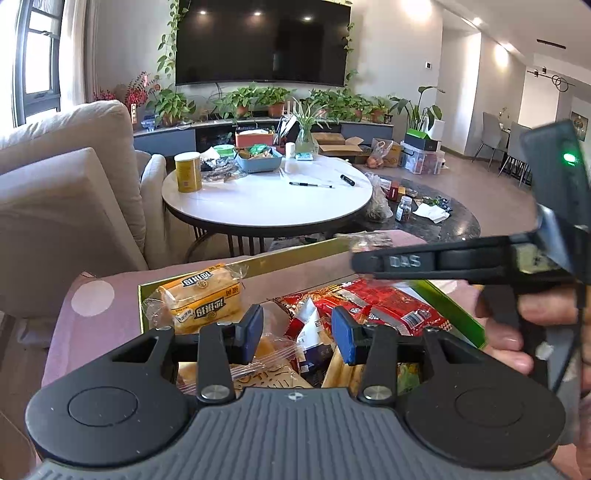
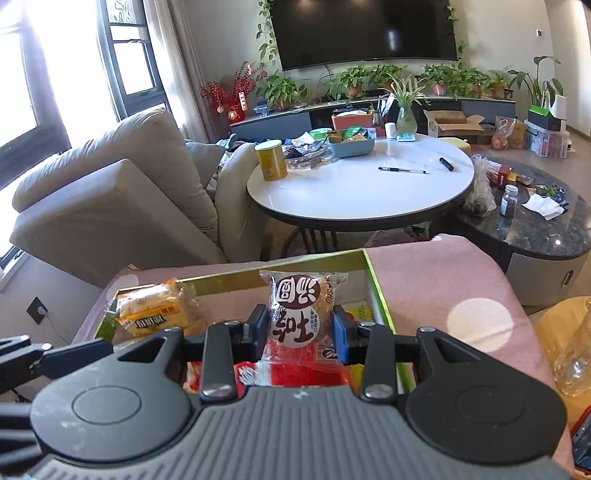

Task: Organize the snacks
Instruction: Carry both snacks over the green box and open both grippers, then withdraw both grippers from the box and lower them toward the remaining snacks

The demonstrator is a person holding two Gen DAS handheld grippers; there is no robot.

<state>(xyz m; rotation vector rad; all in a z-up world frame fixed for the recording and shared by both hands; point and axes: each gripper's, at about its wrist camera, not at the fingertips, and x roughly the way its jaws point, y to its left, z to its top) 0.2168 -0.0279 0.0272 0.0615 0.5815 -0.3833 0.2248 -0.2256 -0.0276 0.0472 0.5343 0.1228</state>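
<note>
The right gripper (image 2: 300, 334) pinches a round brown-and-white bun in a clear wrapper (image 2: 301, 314), its blue-padded jaws pressed against both sides of the packet, which stands upright above the shallow green-and-gold cardboard box (image 2: 376, 284). The left gripper (image 1: 297, 326) hangs over the near part of that same box with its jaws drawn close together and nothing between the pads; loose snacks show through the gap below.

Inside the box, just under the left gripper, lie clear-wrapped pale biscuits (image 1: 266, 354) and a heap of red foil snack packets (image 1: 388, 302) toward the box's right side. In the box's far left corner sits a yellow wrapped loaf of sliced cake (image 1: 203, 299), with black-and-white labels on it. In the left wrist view the right gripper crosses above the box's far right edge, held by a person's hand (image 1: 517, 332).

The box rests on a pink blanket with white dots (image 2: 443, 280). Beyond the box stands a round white counter (image 2: 362, 195), carrying a yellow cylindrical tin (image 2: 272, 160), a blue plastic tray of packets (image 2: 351, 146) and 2 pens (image 2: 402, 170). Left of the box, a beige armchair (image 2: 122, 192); far behind it, a large dark wall television (image 2: 365, 29) above a row of potted plants (image 2: 369, 77).
</note>
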